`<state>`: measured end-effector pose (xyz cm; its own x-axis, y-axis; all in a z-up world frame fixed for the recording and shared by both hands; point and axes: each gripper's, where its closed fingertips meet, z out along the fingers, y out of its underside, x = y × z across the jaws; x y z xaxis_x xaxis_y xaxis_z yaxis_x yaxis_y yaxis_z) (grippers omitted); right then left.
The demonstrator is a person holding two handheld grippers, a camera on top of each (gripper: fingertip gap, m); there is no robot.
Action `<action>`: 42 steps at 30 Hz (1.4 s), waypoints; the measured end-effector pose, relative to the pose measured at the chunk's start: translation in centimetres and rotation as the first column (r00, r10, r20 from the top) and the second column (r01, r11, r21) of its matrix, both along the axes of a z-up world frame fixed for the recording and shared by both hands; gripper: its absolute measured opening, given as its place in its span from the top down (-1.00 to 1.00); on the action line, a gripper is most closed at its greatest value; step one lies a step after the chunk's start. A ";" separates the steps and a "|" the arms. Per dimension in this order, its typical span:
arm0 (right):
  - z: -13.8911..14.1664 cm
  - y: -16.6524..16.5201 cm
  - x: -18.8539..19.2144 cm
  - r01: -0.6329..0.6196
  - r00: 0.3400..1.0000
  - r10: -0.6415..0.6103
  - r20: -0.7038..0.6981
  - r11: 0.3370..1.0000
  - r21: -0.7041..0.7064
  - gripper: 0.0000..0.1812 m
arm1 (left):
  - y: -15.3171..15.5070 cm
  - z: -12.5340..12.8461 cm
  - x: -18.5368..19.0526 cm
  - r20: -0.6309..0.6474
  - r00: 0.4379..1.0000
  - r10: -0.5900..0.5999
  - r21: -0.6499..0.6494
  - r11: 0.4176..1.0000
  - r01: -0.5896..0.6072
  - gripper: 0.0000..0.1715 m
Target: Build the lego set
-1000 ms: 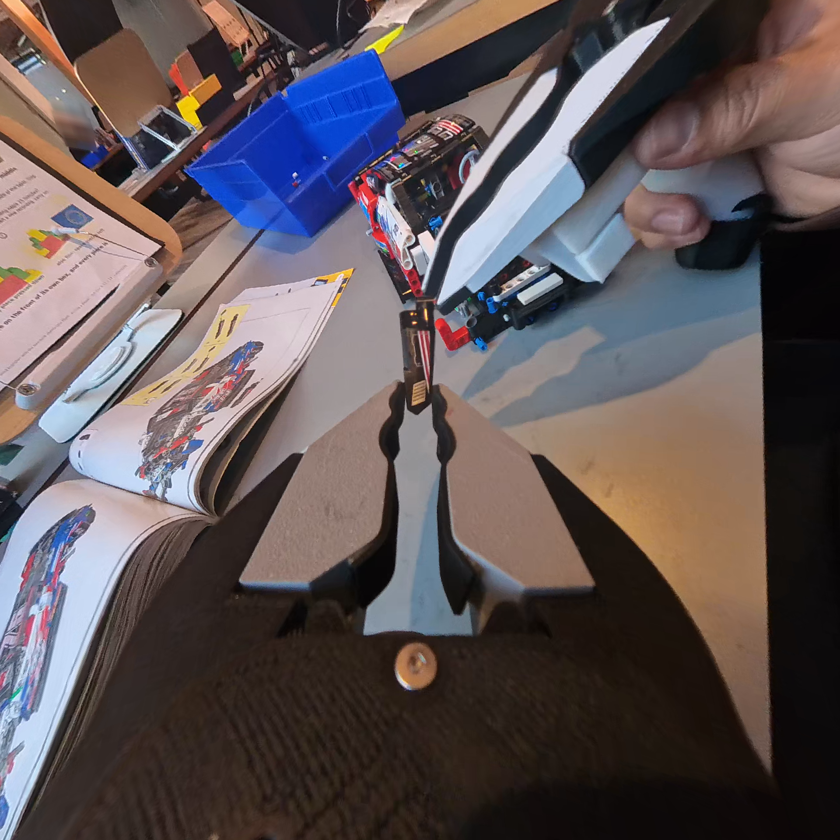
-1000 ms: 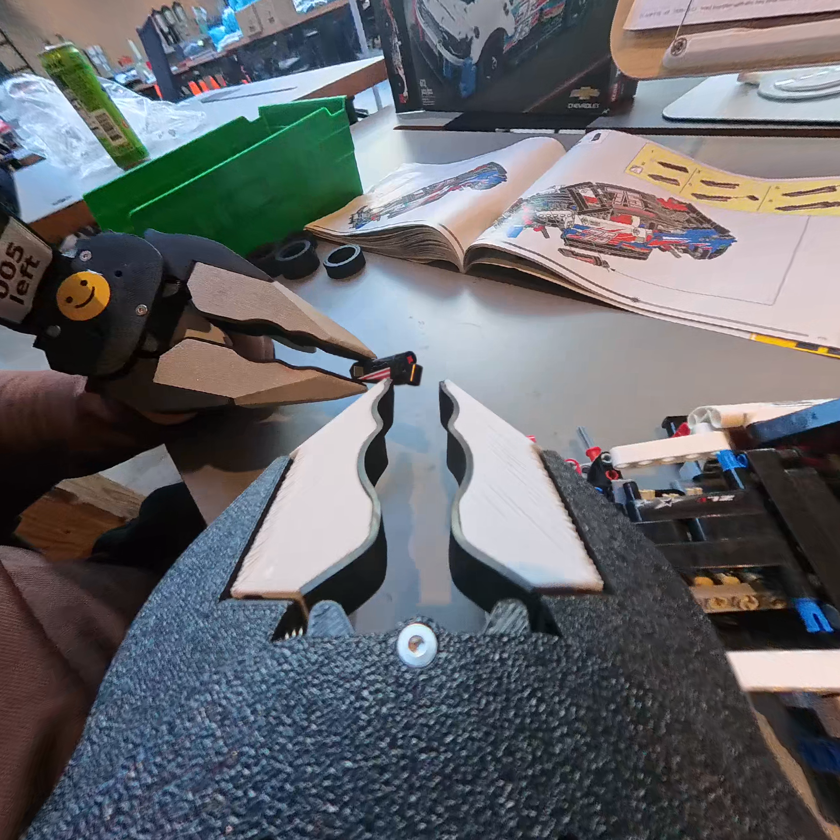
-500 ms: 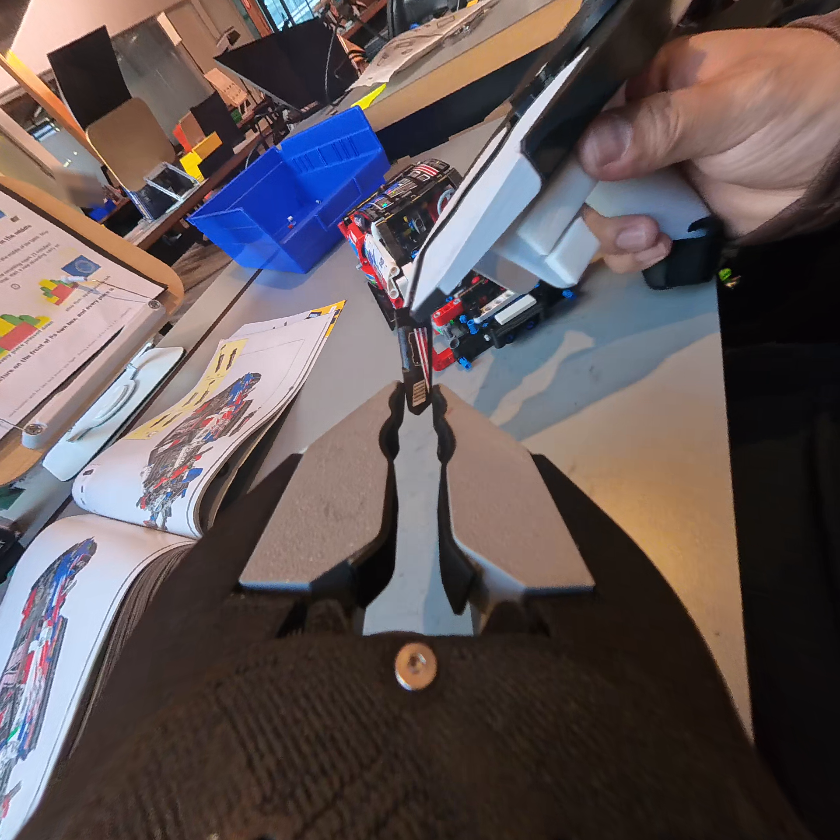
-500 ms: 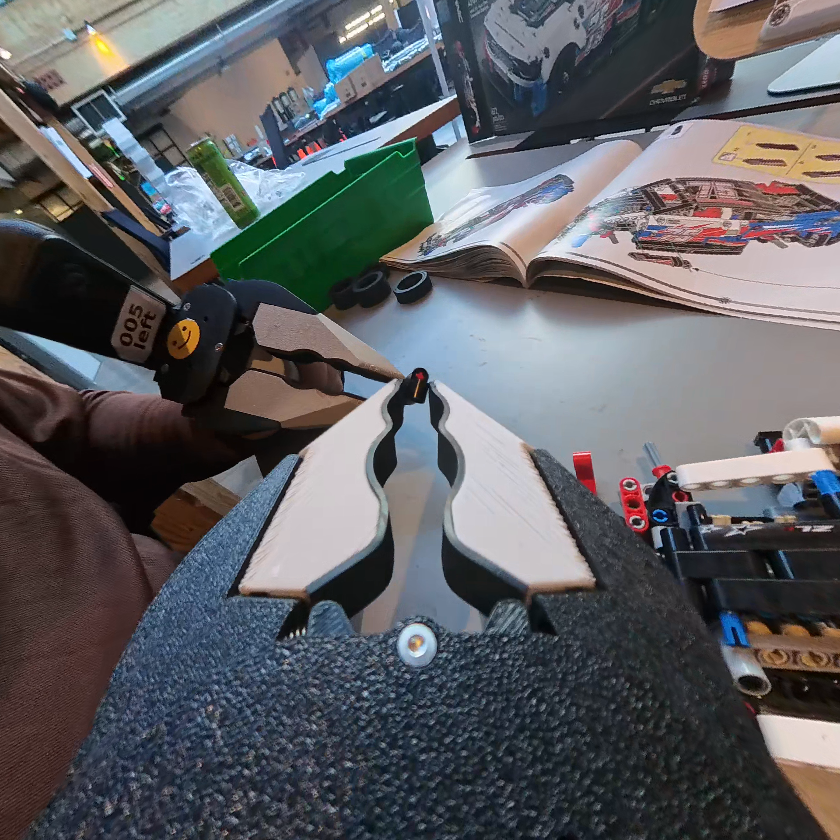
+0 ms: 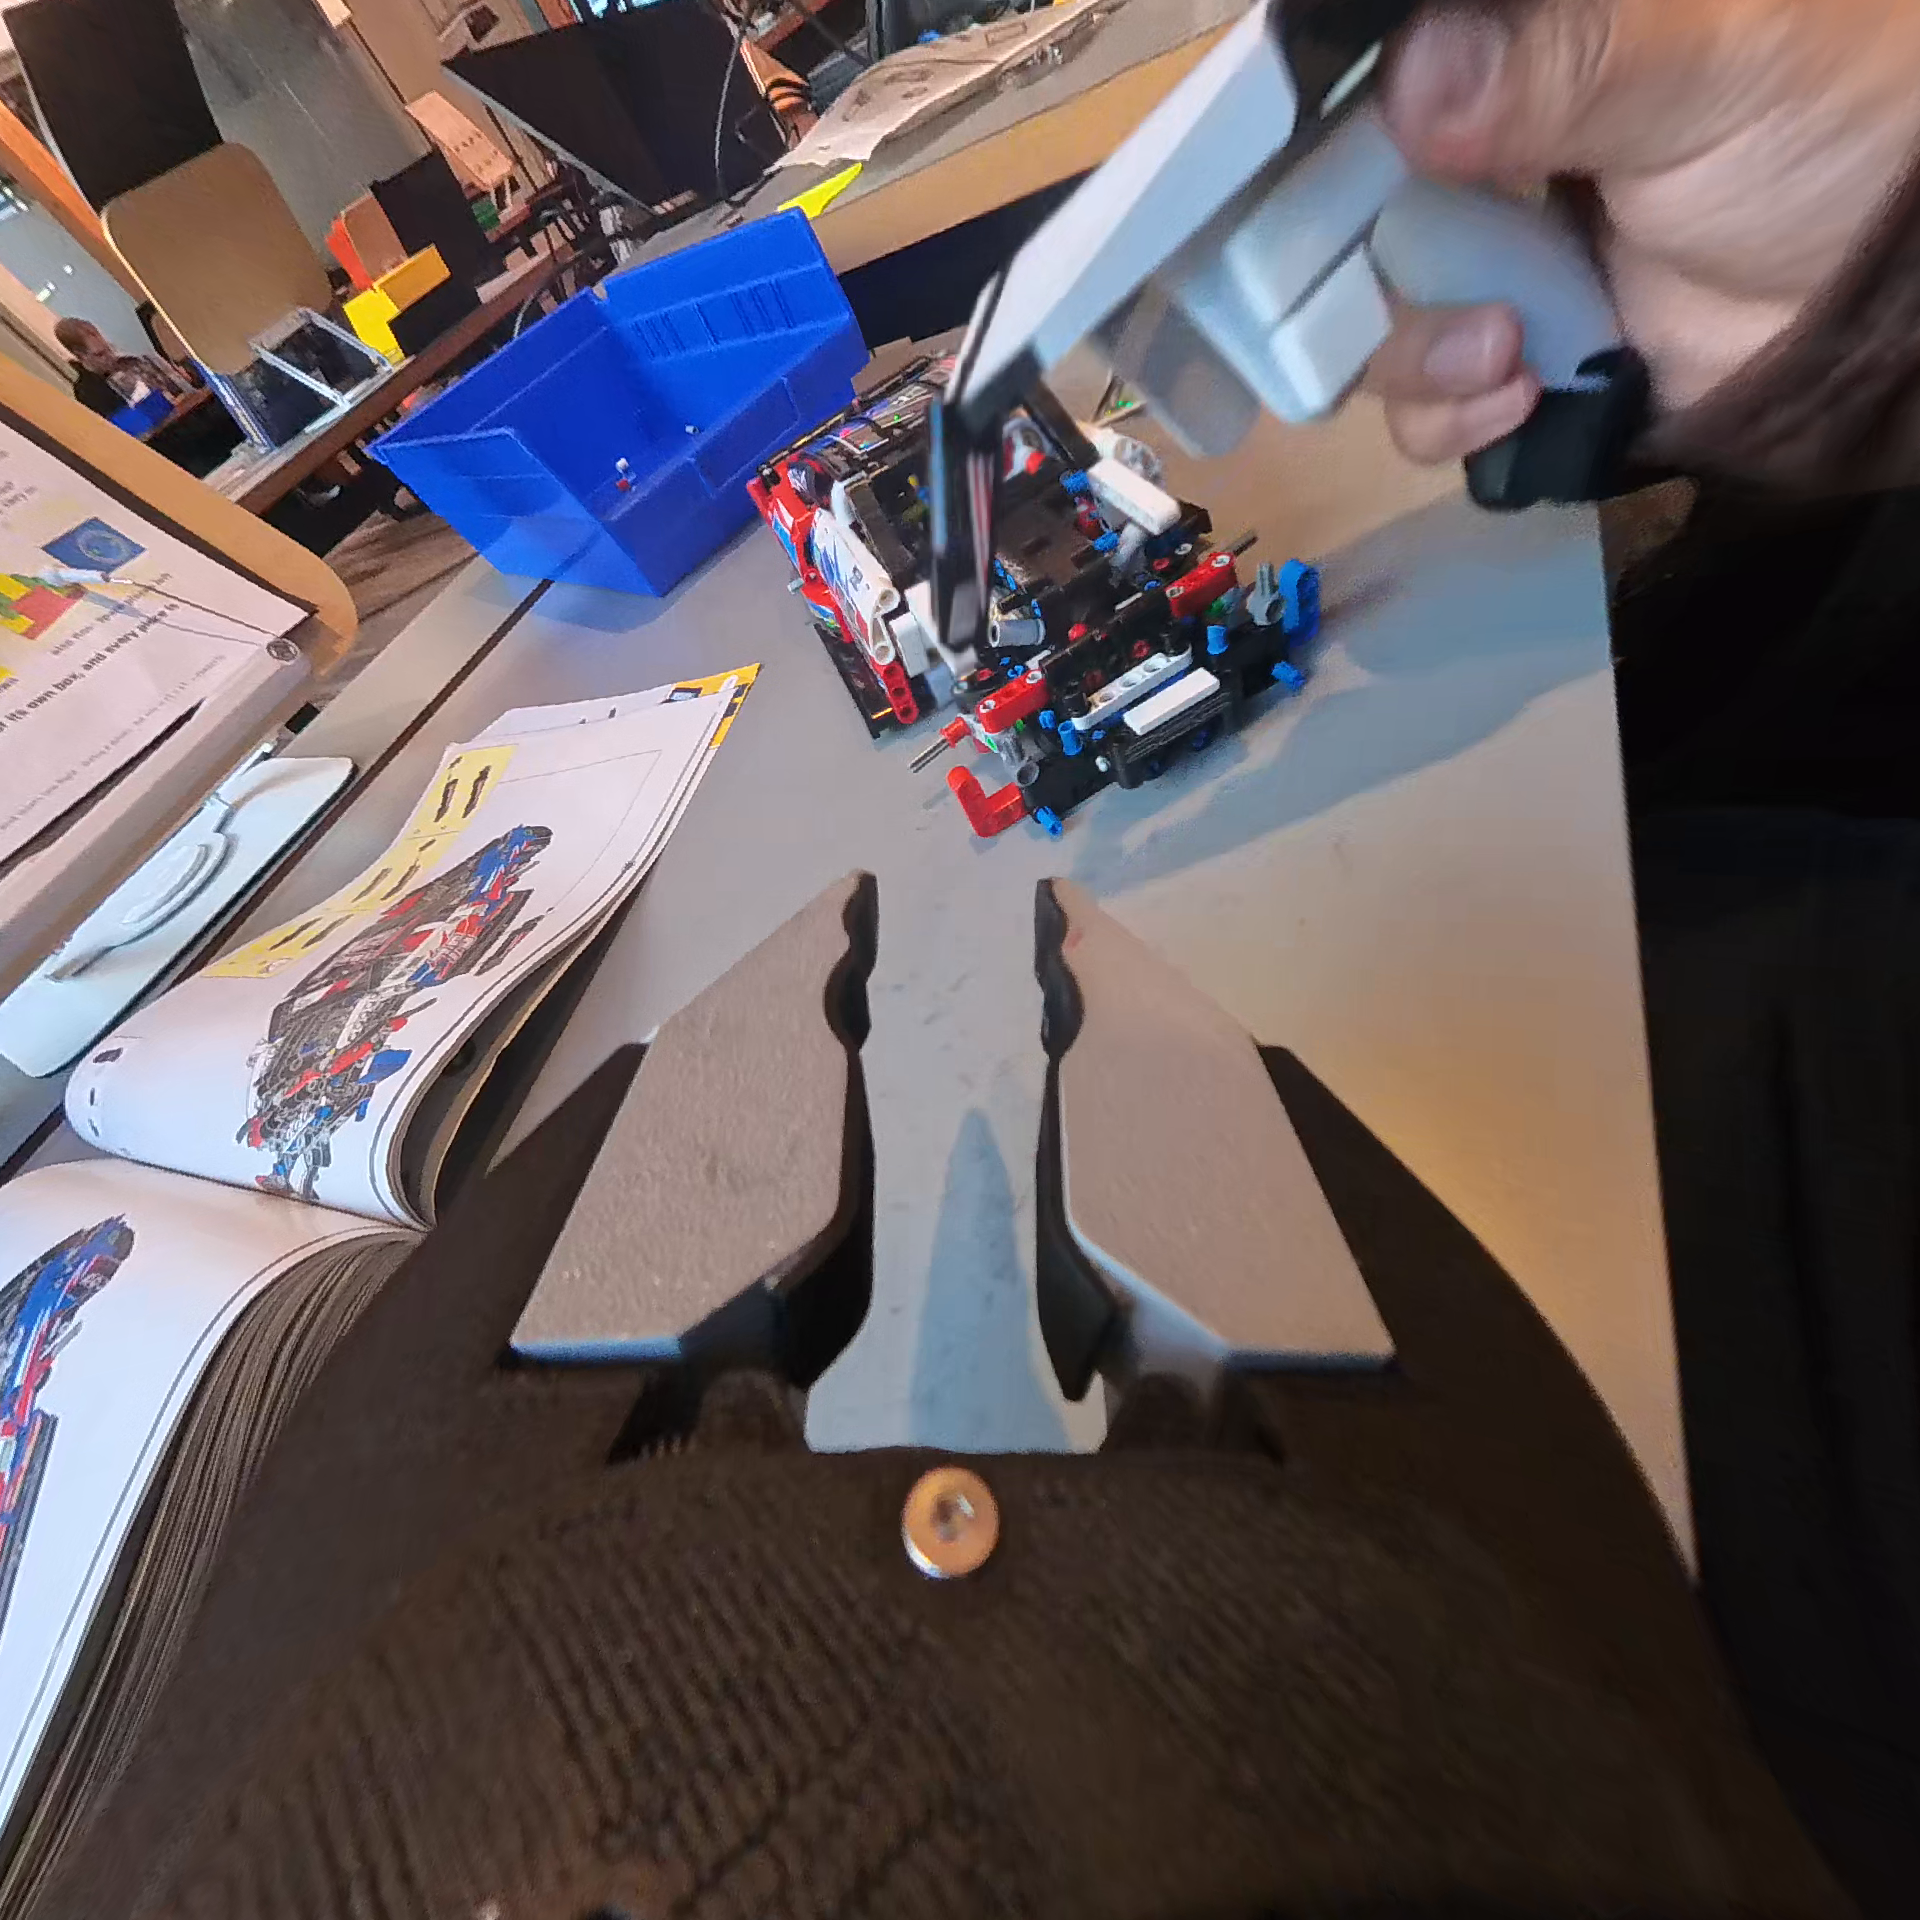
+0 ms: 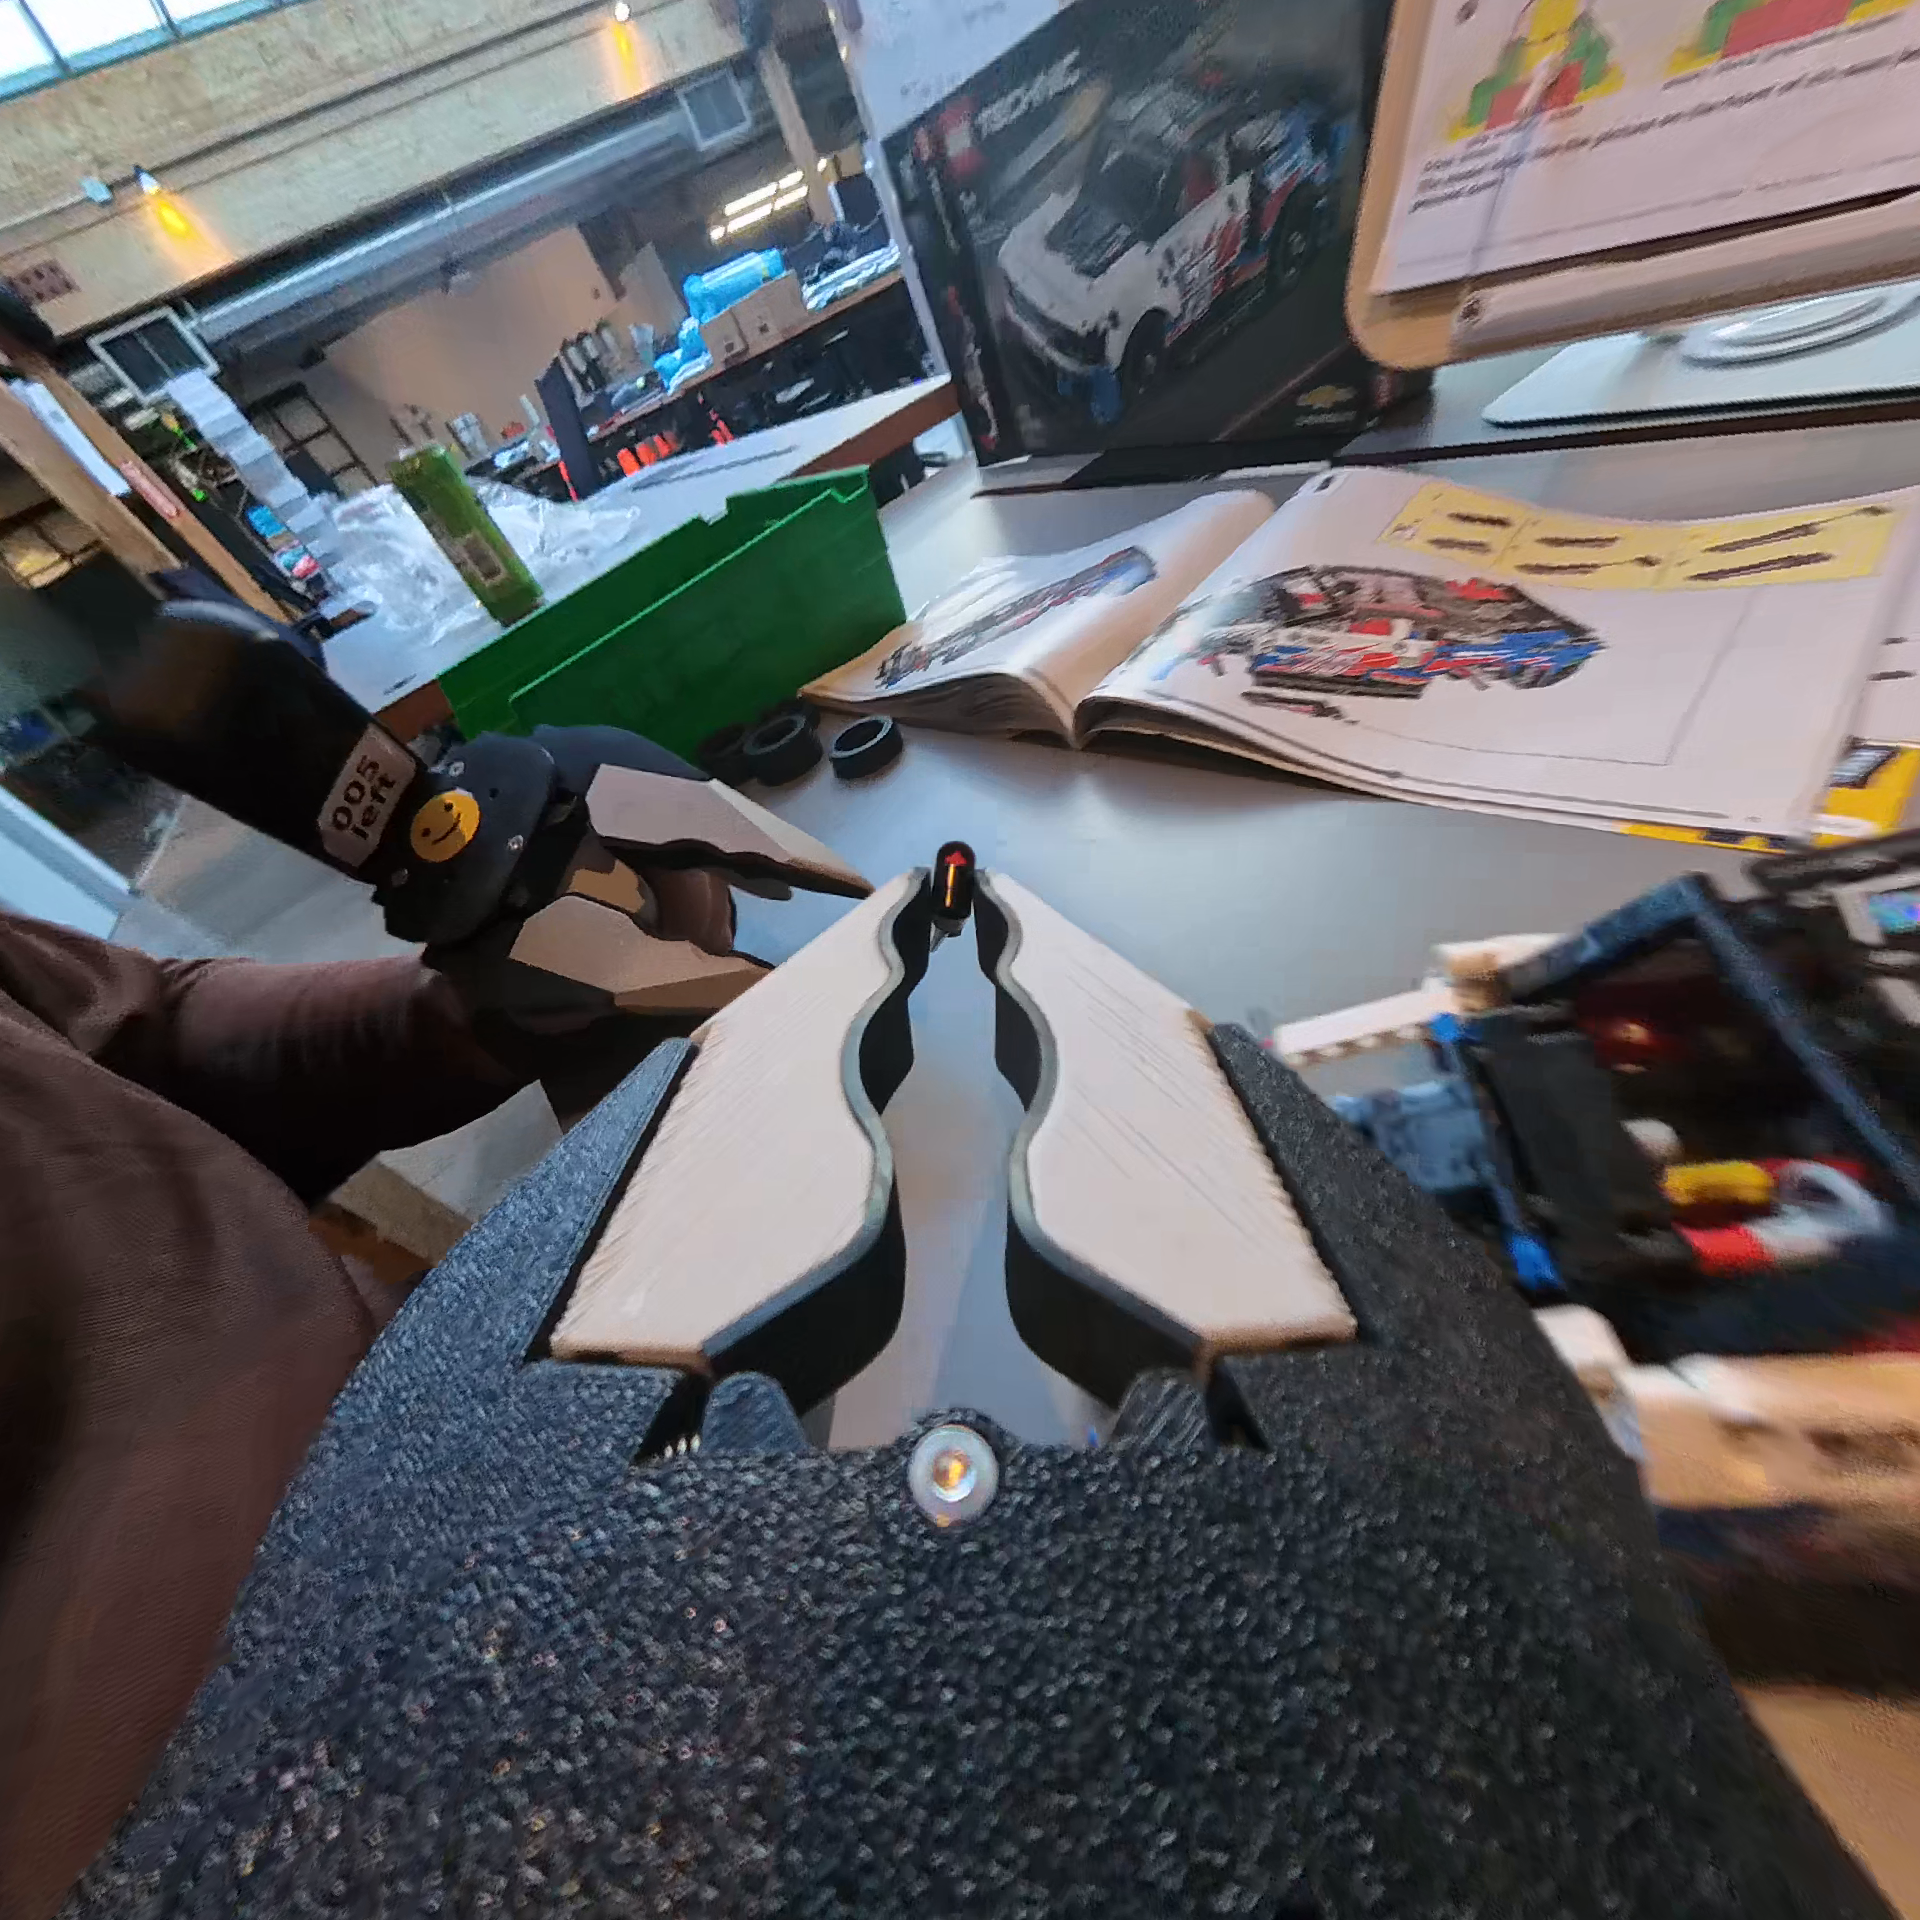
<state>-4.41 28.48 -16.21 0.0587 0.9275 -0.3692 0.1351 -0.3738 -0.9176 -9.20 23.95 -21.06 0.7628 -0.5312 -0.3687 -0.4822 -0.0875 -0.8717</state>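
Observation:
A partly built lego car point(image 5: 1039, 613), black with red, white and blue parts, stands on the grey table; it also shows blurred in the right wrist view point(image 6: 1683, 1101). My right gripper point(image 6: 952, 883) is shut on a thin black lego panel with red and white stripes point(image 6: 952, 878). In the left wrist view that panel point(image 5: 958, 540) hangs from the right gripper point(image 5: 982, 400) above the car. My left gripper point(image 5: 951, 899) is open and empty, low over the table in front of the car. It appears in the right wrist view point(image 6: 821, 914) just left of the right gripper.
An open instruction booklet point(image 5: 416, 935) lies left of the car. A blue bin point(image 5: 644, 395) stands behind the car. A green bin point(image 6: 707, 613), black tyres point(image 6: 821, 743), a green can point(image 6: 468, 535) and the set's box point(image 6: 1132, 239) are in the right wrist view. About 9 cm separates my left fingertips from my right.
The panel passed from my left gripper to my right one. The right gripper shut on it and lifted it away toward the car. The left gripper opened and pulled back.

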 end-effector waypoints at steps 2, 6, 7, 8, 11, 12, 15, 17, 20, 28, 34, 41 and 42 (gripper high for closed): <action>0.4 1.2 2.0 0.022 1.000 -0.022 -0.012 1.000 -0.018 0.91 | 0.1 -0.2 -0.1 -0.005 1.000 0.005 -0.011 1.000 -0.005 0.69; -0.5 3.8 6.9 0.053 0.998 -0.051 0.036 0.997 -0.064 0.92 | 0.4 -0.5 -0.3 0.014 1.000 -0.001 -0.052 0.999 0.002 0.71; -0.8 4.5 8.1 0.064 0.997 -0.059 0.050 0.993 -0.099 0.92 | 0.4 -0.6 -0.3 0.022 1.000 -0.002 -0.062 0.998 0.004 0.71; -1.1 5.0 9.2 0.056 0.997 -0.048 0.059 0.987 -0.153 0.92 | 0.5 -0.6 -0.3 0.032 0.999 -0.007 -0.074 0.997 0.009 0.71; -1.8 6.2 11.8 0.052 0.998 -0.039 0.050 0.957 -0.285 0.92 | 0.6 -1.0 -0.2 0.046 0.999 -0.026 -0.113 0.993 0.031 0.71; -2.1 6.2 12.3 0.036 0.999 -0.021 0.048 0.946 -0.323 0.92 | 0.6 -1.2 -0.1 0.041 0.999 -0.031 -0.130 0.991 0.036 0.71; -3.0 6.0 12.6 -0.008 0.999 0.028 0.044 0.917 -0.399 0.92 | 1.1 -2.0 0.1 0.010 0.999 -0.033 -0.164 0.986 0.035 0.71; -3.6 5.7 12.1 -0.036 0.997 0.062 0.046 0.900 -0.434 0.92 | 1.6 -2.0 0.2 -0.003 1.000 -0.026 -0.161 0.987 0.026 0.71; -4.0 5.1 11.0 -0.091 0.992 0.124 0.038 0.872 -0.480 0.92 | 2.6 -2.0 0.8 0.031 0.999 -0.033 -0.180 0.983 0.038 0.71; -4.3 4.1 9.4 -0.133 0.983 0.177 0.037 0.846 -0.516 0.92 | 4.8 -0.9 3.7 0.133 0.989 -0.058 -0.166 0.983 0.080 0.72; -4.5 4.1 9.4 -0.129 0.985 0.170 0.032 0.843 -0.522 0.92 | 4.9 -0.9 6.7 0.094 0.989 -0.117 -0.138 0.982 0.129 0.74; -4.9 4.9 9.7 -0.116 0.991 0.137 0.006 0.865 -0.489 0.92 | 4.6 -1.1 7.2 0.027 0.991 -0.131 -0.101 0.986 0.133 0.75; -5.0 4.9 9.7 -0.116 0.991 0.136 0.005 0.864 -0.489 0.92 | 4.6 -1.1 7.1 0.026 0.992 -0.124 -0.097 0.987 0.126 0.76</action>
<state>5.31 33.41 -21.23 -0.0233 0.6310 -0.7754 0.2418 -0.7490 -0.6168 -2.09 28.59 -22.12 0.6946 -0.6562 -0.2950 -0.4773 -0.1135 -0.8714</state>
